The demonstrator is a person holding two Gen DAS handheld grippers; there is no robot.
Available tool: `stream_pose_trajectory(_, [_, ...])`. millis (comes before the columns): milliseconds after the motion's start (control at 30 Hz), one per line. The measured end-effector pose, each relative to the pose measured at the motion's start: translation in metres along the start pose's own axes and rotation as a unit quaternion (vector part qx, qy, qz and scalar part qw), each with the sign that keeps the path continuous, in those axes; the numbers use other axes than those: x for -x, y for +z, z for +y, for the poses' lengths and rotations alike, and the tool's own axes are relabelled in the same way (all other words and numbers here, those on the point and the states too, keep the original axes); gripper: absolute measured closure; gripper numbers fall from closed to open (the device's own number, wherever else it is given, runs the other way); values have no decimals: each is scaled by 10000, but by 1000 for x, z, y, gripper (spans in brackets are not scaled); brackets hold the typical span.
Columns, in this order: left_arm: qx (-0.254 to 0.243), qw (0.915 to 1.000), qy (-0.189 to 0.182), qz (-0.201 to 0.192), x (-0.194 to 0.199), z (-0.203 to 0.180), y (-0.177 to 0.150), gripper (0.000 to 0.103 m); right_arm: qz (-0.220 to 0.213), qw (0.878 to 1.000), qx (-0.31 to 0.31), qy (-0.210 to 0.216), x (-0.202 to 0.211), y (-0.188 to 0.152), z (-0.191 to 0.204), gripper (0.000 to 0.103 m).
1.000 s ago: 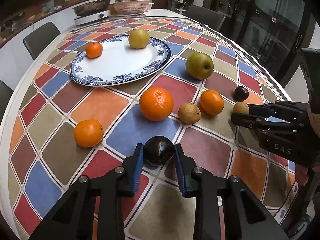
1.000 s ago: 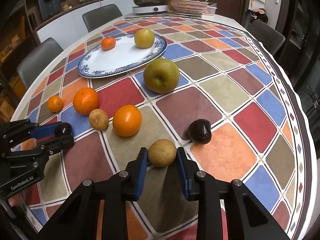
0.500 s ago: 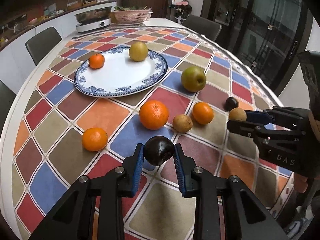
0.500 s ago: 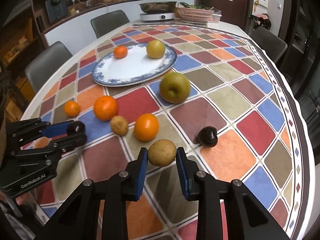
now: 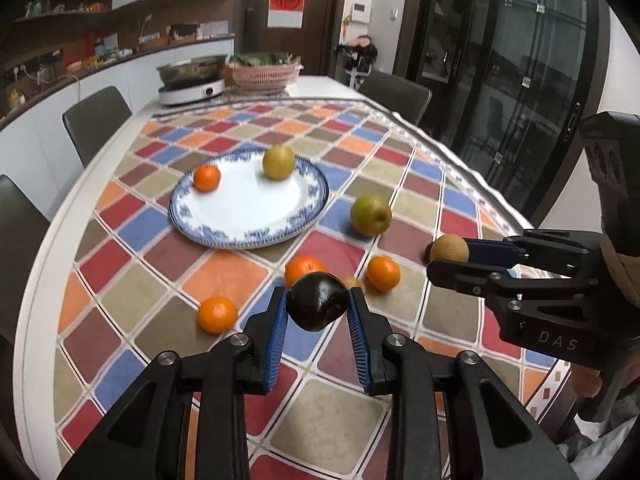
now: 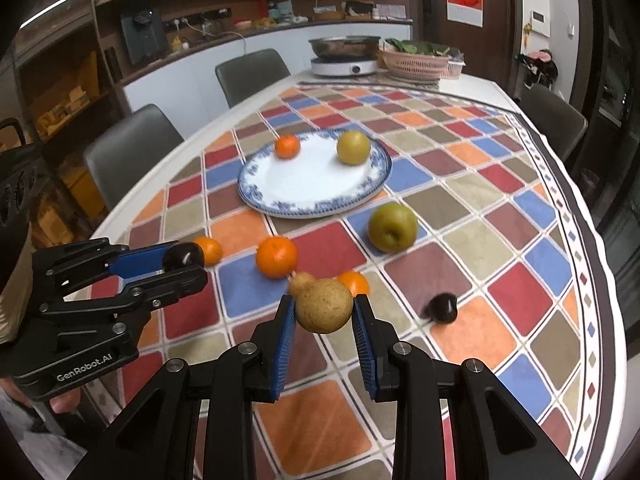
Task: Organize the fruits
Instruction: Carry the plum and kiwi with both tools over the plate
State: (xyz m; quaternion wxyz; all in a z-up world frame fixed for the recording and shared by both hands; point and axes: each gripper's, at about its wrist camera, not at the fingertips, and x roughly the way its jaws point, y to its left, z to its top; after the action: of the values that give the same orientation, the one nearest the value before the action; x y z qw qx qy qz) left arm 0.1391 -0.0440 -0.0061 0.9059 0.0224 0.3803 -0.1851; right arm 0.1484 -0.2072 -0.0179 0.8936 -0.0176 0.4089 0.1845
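Blue-rimmed plate: holds one orange and one yellow pear, with five fruits loose on the tablecloth near it. Left gripper clamps a dark plum, right gripper a brown fruit, both raised short of the plate. Step, carry; next, likely over the plate, then release.

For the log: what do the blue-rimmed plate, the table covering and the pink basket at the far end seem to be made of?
Plate: looks like glazed ceramic, with a glossy white face and a printed blue border.
Table covering: probably a printed vinyl or oilcloth sheet, smooth with a slight sheen; its edge ripples on the right.
Pink basket: likely moulded plastic, with slotted, uniform walls.
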Motion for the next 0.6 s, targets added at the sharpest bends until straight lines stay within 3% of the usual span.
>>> stream_pose_trajectory(600, [0, 9985, 167, -525, 20, 21, 40, 73, -573, 9977, 238, 289, 13, 54, 17, 73])
